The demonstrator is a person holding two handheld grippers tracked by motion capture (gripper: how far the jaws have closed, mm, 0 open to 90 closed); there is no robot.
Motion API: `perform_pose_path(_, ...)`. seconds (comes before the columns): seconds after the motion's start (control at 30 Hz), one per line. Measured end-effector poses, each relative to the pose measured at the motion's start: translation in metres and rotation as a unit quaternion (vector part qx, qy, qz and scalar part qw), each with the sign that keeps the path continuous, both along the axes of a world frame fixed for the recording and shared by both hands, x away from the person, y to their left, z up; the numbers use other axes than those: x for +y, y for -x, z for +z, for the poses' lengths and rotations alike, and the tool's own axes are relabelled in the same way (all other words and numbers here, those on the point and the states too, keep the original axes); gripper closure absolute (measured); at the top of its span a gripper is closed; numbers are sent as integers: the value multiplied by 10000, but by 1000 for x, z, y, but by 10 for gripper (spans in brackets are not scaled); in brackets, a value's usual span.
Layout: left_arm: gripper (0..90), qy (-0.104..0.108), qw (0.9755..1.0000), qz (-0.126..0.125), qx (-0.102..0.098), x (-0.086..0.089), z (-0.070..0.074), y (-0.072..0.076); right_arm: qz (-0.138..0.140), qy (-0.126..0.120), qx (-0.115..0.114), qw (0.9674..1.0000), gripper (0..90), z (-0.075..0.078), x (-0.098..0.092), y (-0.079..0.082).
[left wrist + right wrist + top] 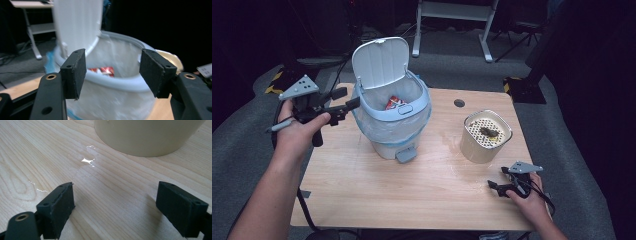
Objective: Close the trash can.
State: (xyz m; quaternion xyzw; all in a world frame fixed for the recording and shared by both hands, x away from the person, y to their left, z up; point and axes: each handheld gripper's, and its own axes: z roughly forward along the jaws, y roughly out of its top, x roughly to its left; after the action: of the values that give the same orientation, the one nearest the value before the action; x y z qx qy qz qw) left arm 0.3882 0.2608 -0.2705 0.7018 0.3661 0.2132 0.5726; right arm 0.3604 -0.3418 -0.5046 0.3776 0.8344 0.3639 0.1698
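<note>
1. Bin (390,117) position: the white pedal bin stands on the tabletop (412,195) left of centre, lid (380,61) raised upright at its far side, mouth uncovered. A red wrapper (395,102) lies inside the liner.
2. Left claw (343,106) position: held in the air just left of the bin's rim, jaws pointing right toward the mouth. In the left gripper view the rim (117,83) runs across between the two pads (76,72), level with them and just beyond; the wrapper (106,71) lies past it.
3. Left claw state: jaws spread, nothing between them, no pad contact with the bin.
4. Right claw (502,186) position: rests low at the near right of the tabletop, jaws spread and empty. The cream container (486,136) stands just beyond it on the far side, so the right hand is the nearer one to that container; the left hand is the nearer one to the bin.
5. Governing relation: any move on the bin or its lid starts from the left, with the lid above and beyond the left claw.
6. Limits of view:
   - The lid hinge is hidden behind the lid.
   - The dark lump (488,132) on the container's perforated insert cannot be identified.
   - The right gripper view cuts off the container (147,135) above its base; wet spots (87,160) shine on the wood beside it.
   - The bin is motion-blurred in the left gripper view.
</note>
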Motion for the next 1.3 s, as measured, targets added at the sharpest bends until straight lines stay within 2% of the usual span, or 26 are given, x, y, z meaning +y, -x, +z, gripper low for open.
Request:
perform_pose_path(0.1, 381, 48, 9999, 137, -46, 1, 9, -8, 2, 2, -1, 10000, 149, 0, 0, 0)
perform_pose_path(0.27, 372, -29, 9993, 365, -122, -1, 20, -23, 2, 0, -1, 10000, 149, 0, 0, 0)
perform_pose_path(0.4, 371, -115, 9989, 433, -152, -1, 28, -34, 0, 1, 0, 10000, 149, 0, 0, 0)
perform_pose_path(0.57, 374, -74, 9987, 448, -227, -1, 38, -49, 5, 0, 1, 10000, 149, 0, 0, 0)
perform_pose_path(0.73, 404, -270, 9982, 498, -203, -5, 41, -63, 5, -1, 0, 10000, 149, 0, 0, 0)
perform_pose_path(0.87, 431, -232, 9984, 489, -151, -6, 40, -75, 29, -12, 8, 10000, 153, 0, 0, 0)
perform_pose_path(0.97, 474, -120, 9990, 416, -71, -6, 38, -81, 48, -14, 10, 10000, 152, 0, 0, 0)
perform_pose_path(1.1, 532, -45, 9997, 227, -49, -8, 39, -82, 48, -15, 10, 10000, 153, 0, 0, 0)
perform_pose_path(1.2, 530, -190, 9996, 199, -82, -10, 41, -80, 48, -14, 8, 10000, 153, 0, 0, 0)
perform_pose_path(1.3, 526, -166, 9998, 119, -46, -11, 42, -77, 48, -14, 9, 10000, 153, 0, 0, 0)
